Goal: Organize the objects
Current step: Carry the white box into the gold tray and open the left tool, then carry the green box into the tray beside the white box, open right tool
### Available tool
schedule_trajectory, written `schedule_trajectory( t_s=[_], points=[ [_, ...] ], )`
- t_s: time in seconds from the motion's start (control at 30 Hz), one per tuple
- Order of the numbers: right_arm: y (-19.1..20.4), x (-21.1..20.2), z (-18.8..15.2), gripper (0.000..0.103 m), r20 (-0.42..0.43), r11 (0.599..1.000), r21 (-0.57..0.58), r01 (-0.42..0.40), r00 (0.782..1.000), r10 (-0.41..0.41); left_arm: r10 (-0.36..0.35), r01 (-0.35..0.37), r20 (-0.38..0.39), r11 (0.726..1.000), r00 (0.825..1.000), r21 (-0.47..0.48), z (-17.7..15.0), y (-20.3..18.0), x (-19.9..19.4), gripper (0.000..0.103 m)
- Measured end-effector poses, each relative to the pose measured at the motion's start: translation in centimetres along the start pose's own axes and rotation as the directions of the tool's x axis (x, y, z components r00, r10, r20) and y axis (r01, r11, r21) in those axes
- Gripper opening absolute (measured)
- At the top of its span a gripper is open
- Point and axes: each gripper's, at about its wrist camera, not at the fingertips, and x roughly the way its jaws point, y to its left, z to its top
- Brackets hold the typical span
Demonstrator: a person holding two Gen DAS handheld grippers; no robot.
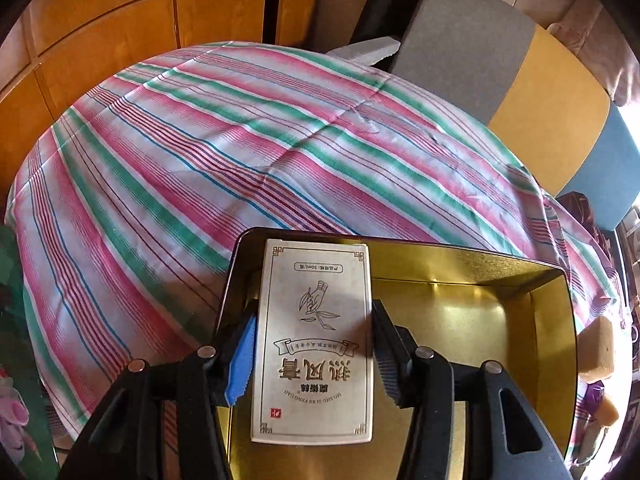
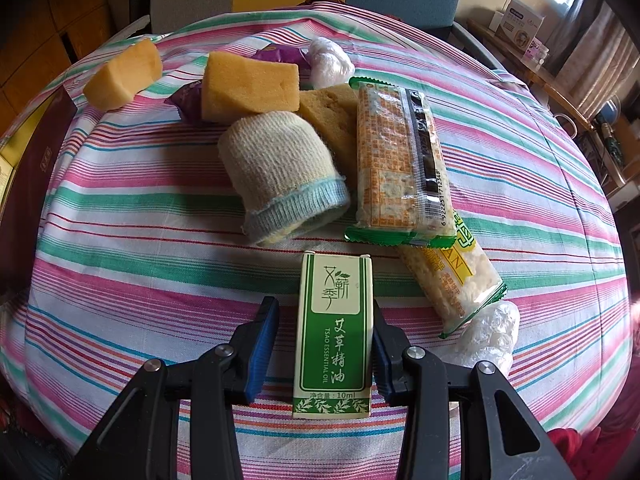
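Holding cream carton (image 1: 314, 340) inside gold tin (image 1: 500, 308) with left gripper (image 1: 312, 356) jaws flanking it, contact unclear; right gripper (image 2: 326, 348) straddling green essential-oil box (image 2: 333, 336) on striped counter (image 2: 140, 248), left pad clear.

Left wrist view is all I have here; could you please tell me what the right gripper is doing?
Observer: The right gripper straddles a green essential-oil box on the striped cloth; a gap shows beside one pad.
Operator: Thank you. What lies beyond that box?
Observer: A rolled sock with a pale blue cuff lies just past it.
Operator: Are there any snacks nearby?
Observer: A cracker pack lies to the right of the sock, its near end resting on a second pack.
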Motion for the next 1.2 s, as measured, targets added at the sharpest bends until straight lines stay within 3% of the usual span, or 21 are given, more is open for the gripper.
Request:
schedule_trajectory(
  t_s=[0.27,0.5,0.63,0.9,1.07,1.2],
  points=[
    [-0.2,0.0,0.0,0.044,-0.001,1.0,0.004,0.0,1.0,0.0,0.005,-0.007,0.057,1.0,0.998,0.027,-0.3,-0.1,-2.4,0.059],
    [-0.2,-0.2,-0.2,0.042,0.005,1.0,-0.015,0.008,1.0,-0.007,-0.063,0.037,0.184,0.989,0.981,0.141,-5.3,-0.7,-8.9,0.059],
    [0.3,-0.3,-0.2,0.034,0.012,0.999,-0.04,0.015,1.0,-0.015,-0.103,0.065,0.212,0.982,0.972,0.179,-7.6,-0.8,-11.2,0.059],
    [1.3,-0.4,-0.2,0.031,0.019,0.999,-0.045,0.023,1.0,-0.022,-0.137,0.078,0.23,0.966,0.964,0.248,-10.8,-1.0,-12.9,0.059],
    [3.3,-1.6,0.4,0.031,0.027,0.994,-0.018,-0.108,0.994,0.109,-0.148,0.089,0.232,0.965,0.961,0.248,-11.3,-0.4,-13.1,0.059],
    [8.0,-5.5,0.7,0.031,0.075,0.974,-0.062,-0.218,0.972,0.222,-0.153,0.097,0.232,0.966,0.96,0.238,-11.5,0.2,-13.2,0.059]
  ],
)
